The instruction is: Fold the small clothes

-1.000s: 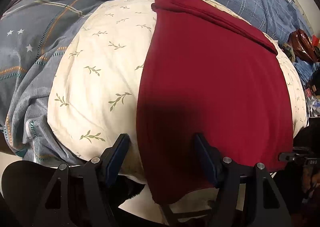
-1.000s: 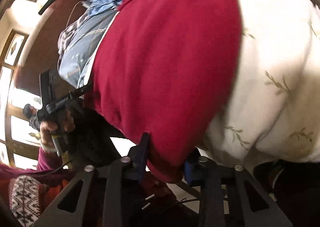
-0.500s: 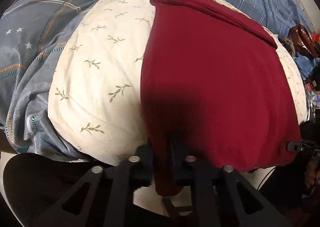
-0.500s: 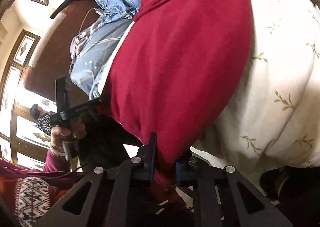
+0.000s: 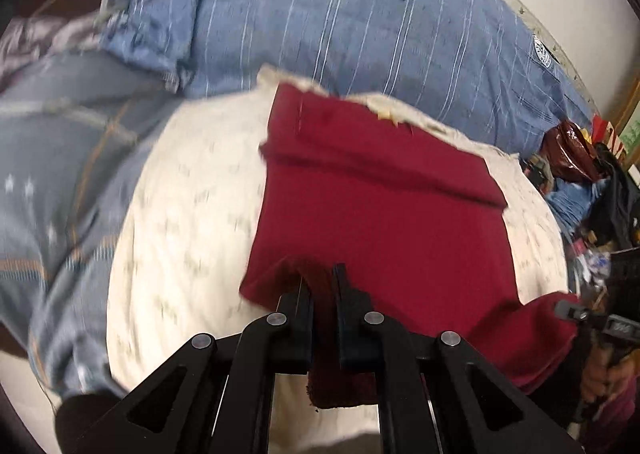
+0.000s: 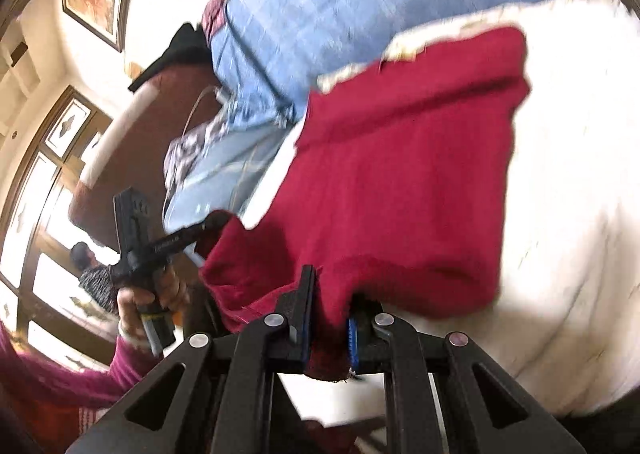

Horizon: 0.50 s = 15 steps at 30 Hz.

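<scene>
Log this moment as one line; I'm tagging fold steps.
step: lifting near edge | left gripper: shut on red cloth | right gripper: shut on red cloth | cloth lies on cream pillow

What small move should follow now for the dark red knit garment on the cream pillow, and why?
Probably carry the near hem forward toward the far folded edge: the left gripper and right gripper each pinch a near corner of the dark red knit garment, already raised off the cream leaf-print pillow.
</scene>
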Available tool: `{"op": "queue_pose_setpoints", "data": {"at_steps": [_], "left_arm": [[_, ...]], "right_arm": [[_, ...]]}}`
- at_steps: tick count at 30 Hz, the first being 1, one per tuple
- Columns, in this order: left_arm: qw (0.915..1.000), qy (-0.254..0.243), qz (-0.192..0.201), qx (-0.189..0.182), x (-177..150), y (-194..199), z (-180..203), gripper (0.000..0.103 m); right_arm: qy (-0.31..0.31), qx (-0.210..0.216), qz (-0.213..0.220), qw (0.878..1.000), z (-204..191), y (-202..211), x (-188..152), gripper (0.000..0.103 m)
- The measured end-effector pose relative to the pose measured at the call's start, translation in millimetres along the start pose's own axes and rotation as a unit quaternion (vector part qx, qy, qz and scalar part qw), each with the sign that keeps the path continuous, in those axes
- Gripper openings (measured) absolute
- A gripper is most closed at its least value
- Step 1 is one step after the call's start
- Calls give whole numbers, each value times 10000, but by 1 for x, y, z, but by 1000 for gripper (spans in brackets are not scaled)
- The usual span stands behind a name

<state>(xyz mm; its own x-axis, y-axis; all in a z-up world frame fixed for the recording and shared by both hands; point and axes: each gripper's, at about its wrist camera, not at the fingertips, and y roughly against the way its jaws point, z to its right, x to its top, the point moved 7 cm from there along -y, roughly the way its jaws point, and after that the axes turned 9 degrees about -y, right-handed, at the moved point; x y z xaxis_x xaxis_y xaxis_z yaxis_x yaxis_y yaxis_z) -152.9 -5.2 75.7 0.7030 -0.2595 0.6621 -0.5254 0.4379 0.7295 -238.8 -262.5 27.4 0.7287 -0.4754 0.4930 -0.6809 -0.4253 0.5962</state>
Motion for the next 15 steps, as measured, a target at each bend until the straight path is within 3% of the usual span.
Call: {"op": "queue_pose_setpoints", "data": {"at_steps": [7,15], "left_arm": [[9992,-132,311,221,16,-18,13,7],[9982,102,477,336,34,-37,3,7]], "right_arm": [[202,-464,734,9960,5,7,40,12],[404,-899,948,9906,16,1,61,12]]}}
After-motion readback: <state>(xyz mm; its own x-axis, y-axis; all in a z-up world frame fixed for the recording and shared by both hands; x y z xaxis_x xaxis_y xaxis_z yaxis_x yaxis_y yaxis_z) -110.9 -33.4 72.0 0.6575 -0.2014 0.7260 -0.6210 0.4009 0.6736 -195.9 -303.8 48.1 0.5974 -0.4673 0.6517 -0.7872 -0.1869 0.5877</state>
